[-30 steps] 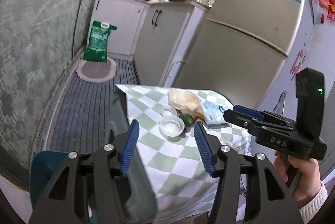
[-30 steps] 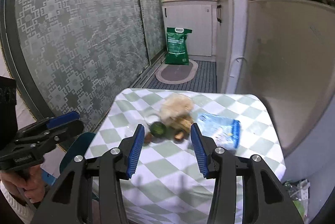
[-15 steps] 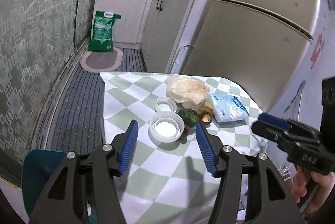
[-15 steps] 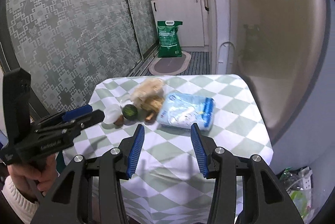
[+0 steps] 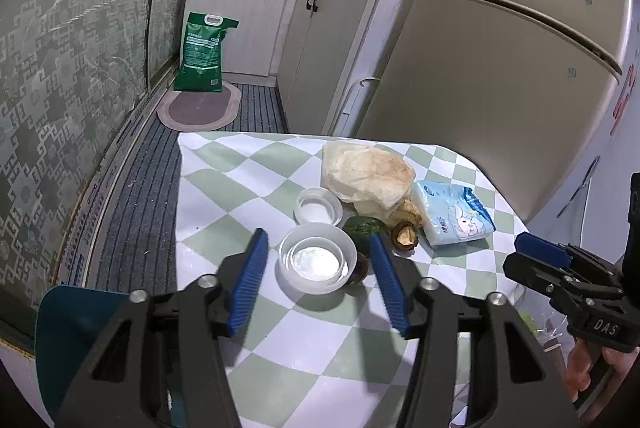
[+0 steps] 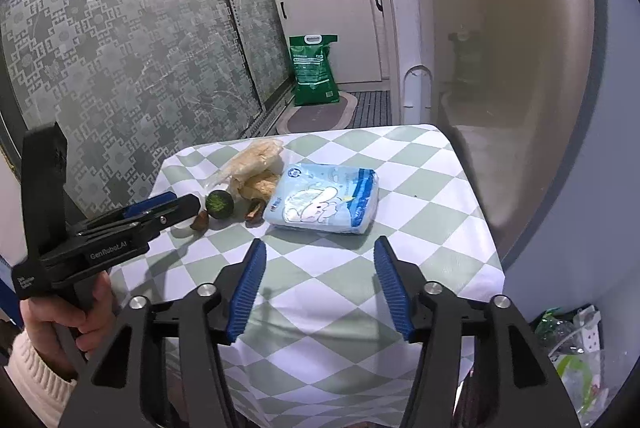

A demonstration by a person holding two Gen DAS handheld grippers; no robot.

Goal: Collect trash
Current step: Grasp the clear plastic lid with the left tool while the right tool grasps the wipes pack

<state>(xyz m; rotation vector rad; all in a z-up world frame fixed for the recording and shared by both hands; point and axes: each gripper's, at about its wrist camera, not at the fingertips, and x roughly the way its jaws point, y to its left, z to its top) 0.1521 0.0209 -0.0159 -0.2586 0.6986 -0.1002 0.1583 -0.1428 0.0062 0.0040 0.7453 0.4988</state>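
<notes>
Now the checkered tabletop [image 5: 256, 171] fills more of both views than a second ago, in a narrow kitchen with a fridge [image 5: 500, 67]. Spread wide, the left gripper [image 5: 316, 268] brackets a white cup [image 5: 318, 262]. Beyond the right gripper [image 6: 318, 276], also wide and empty, lies a tissue pack [image 6: 326, 197], closer than before.

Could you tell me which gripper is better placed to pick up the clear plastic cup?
Left. The left gripper already frames the clear plastic cup between open jaws; the right gripper faces the blue tissue pack.
</notes>
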